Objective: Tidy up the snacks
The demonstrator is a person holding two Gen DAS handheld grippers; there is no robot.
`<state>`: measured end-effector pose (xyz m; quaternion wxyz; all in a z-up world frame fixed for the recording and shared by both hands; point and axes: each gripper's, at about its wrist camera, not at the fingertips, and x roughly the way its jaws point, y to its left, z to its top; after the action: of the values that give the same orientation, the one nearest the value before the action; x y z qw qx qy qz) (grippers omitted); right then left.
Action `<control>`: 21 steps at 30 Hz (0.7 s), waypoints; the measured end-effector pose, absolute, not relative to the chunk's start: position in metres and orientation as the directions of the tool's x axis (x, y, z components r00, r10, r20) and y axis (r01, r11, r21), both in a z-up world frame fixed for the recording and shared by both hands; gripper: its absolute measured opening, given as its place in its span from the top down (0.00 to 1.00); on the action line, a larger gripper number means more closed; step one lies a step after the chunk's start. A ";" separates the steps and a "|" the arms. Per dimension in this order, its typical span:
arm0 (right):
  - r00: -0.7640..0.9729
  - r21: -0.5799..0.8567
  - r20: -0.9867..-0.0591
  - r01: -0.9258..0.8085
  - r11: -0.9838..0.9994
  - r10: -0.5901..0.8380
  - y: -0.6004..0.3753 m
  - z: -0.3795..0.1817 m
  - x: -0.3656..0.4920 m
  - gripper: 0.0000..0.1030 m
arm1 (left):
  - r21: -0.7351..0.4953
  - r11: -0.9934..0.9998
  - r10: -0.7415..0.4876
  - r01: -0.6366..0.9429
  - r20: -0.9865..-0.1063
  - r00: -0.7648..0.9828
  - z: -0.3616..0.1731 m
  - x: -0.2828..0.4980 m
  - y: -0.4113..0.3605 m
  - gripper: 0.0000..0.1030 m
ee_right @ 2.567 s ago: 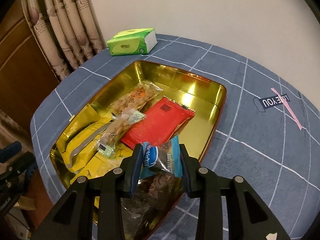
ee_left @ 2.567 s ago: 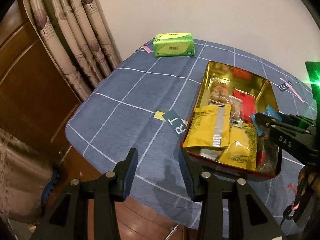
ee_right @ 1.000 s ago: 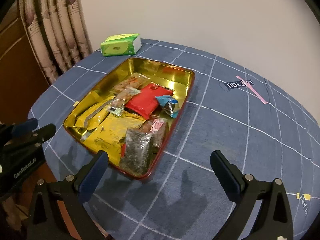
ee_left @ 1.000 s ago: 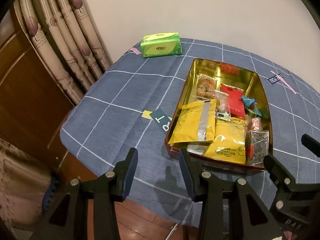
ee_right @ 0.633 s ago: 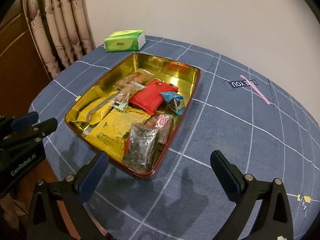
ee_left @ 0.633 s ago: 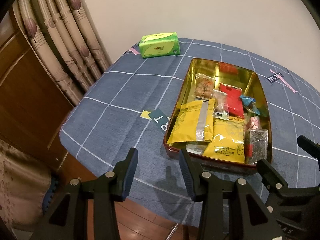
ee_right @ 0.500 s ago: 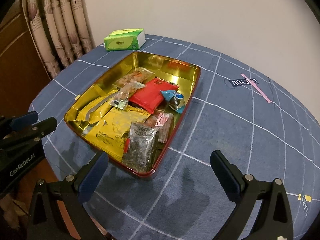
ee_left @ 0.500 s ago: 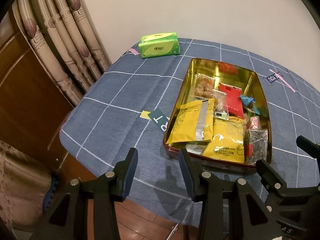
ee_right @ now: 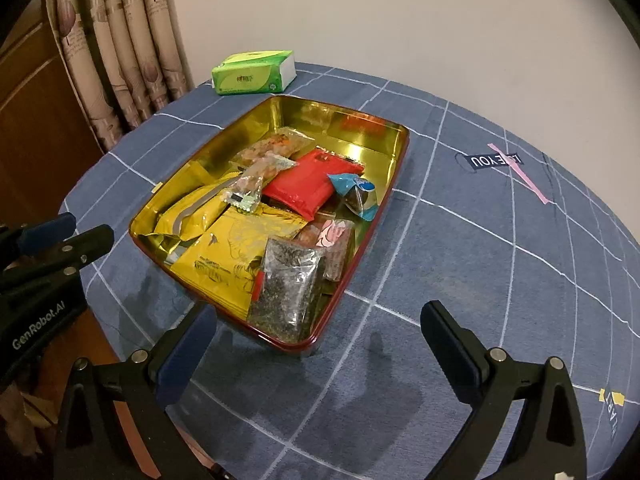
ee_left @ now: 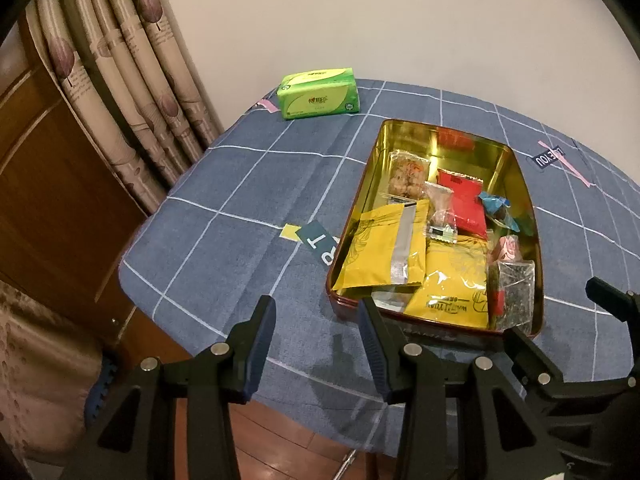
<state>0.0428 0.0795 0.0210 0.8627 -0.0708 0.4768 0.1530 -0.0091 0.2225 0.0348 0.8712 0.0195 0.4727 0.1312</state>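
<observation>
1. Desk [ee_right: 480, 264]: round, covered in a blue cloth with a white grid and printed labels.
2. Tin [ee_right: 362, 248]: rectangular, gold inside, red outer rim, sitting on the desk toward its left edge. Same tin in the left wrist view [ee_left: 520, 176].
3. Contents, all lying inside the tin:
   - two yellow packets, one [ee_left: 380, 248] with a silver strip at the near-left, the other [ee_left: 452, 280] just beside it, the two overlapping;
   - red packet [ee_right: 312, 184] near the middle, its edge resting on the yellow ones;
   - blue wrapper [ee_right: 356, 194] touching the red packet on the right-hand side of the tin;
   - clear bag of dark bits [ee_right: 286, 288] at the near-right corner, overlapping a yellow packet;
   - pink-printed packet [ee_right: 334, 240] between the dark bag and the blue wrapper;
   - two clear bags of brownish snacks [ee_left: 408, 172] toward the far-left half.
4. Green tissue pack [ee_left: 318, 92]: on the desk beyond the tin, well apart from it, near the curtain [ee_left: 132, 80].
5. Left gripper [ee_left: 316, 340]: jaws parted a moderate gap, nothing between them; hangs over the near desk edge, just short of the tin's near-left corner.
6. Right gripper [ee_right: 316, 344]: jaws spread wide, holding nothing; positioned over the desk at the tin's near-right corner, apart from the contents.
</observation>
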 end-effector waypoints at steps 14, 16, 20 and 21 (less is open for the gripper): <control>0.495 0.027 -0.845 -0.336 0.941 0.201 0.080 0.020 0.043 0.02 | 0.171 0.961 0.260 -0.215 -0.821 0.508 0.032 -0.008 0.223 0.58; 0.495 0.025 -0.846 -0.334 0.942 0.198 0.080 0.020 0.043 0.02 | 0.171 0.961 0.260 -0.216 -0.821 0.508 0.032 -0.008 0.223 0.58; 0.493 0.030 -0.846 -0.337 0.941 0.203 0.079 0.020 0.043 0.02 | 0.161 0.965 0.248 -0.209 -0.821 0.514 0.032 -0.009 0.223 0.58; 0.493 0.031 -0.846 -0.338 0.941 0.205 0.079 0.020 0.043 0.02 | 0.159 0.965 0.246 -0.208 -0.822 0.514 0.032 -0.009 0.223 0.58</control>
<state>0.0426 0.0789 0.0205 0.8612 -0.0696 0.4782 0.1576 -0.0089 0.2230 0.0319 0.8699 0.0199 0.4753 0.1305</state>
